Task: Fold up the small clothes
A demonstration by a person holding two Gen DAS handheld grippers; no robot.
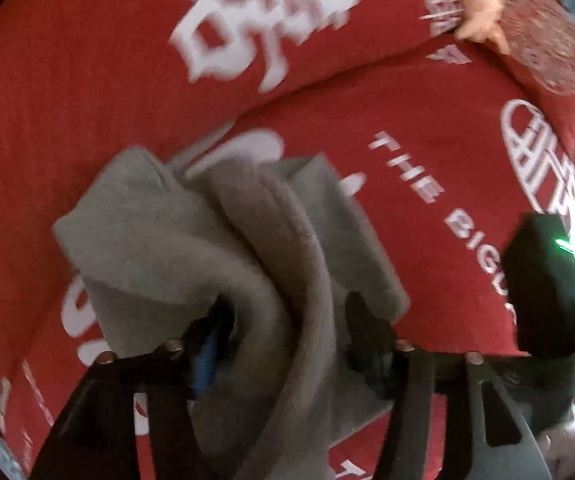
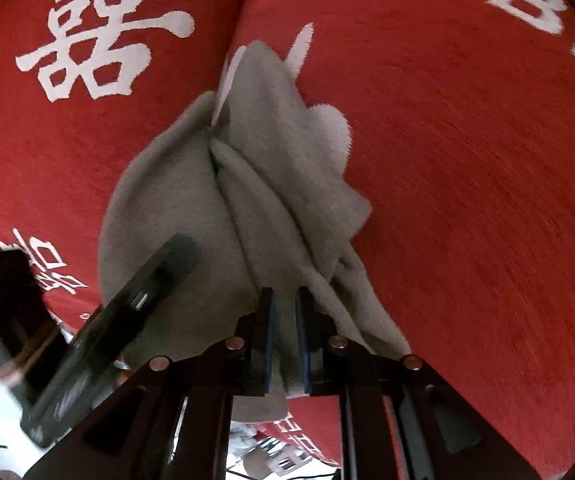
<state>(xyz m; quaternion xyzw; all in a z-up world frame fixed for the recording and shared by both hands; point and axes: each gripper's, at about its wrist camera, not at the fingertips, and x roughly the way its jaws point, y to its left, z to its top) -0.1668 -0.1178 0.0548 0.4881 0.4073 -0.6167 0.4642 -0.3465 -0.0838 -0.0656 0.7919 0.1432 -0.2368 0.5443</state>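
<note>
A small grey fleece garment (image 1: 175, 240) lies bunched in thick folds on a red cover with white lettering (image 1: 87, 100). My left gripper (image 1: 287, 312) points down over it with its jaws wide apart. A thick fold runs loosely between them, and the pads do not pinch it. In the right wrist view the right gripper (image 2: 285, 304) is shut on the near edge of the grey garment (image 2: 271, 160), its blue pads close together with cloth between them. A dark finger (image 2: 159, 272) of the left gripper reaches over the garment's left side.
The red cover (image 2: 467, 160) spreads in every direction, with a raised seam running across it. A peach-coloured item (image 1: 483, 0) and a patterned red cushion (image 1: 547, 48) lie at the far right. The right gripper's black body (image 1: 543, 280) stands close on the right.
</note>
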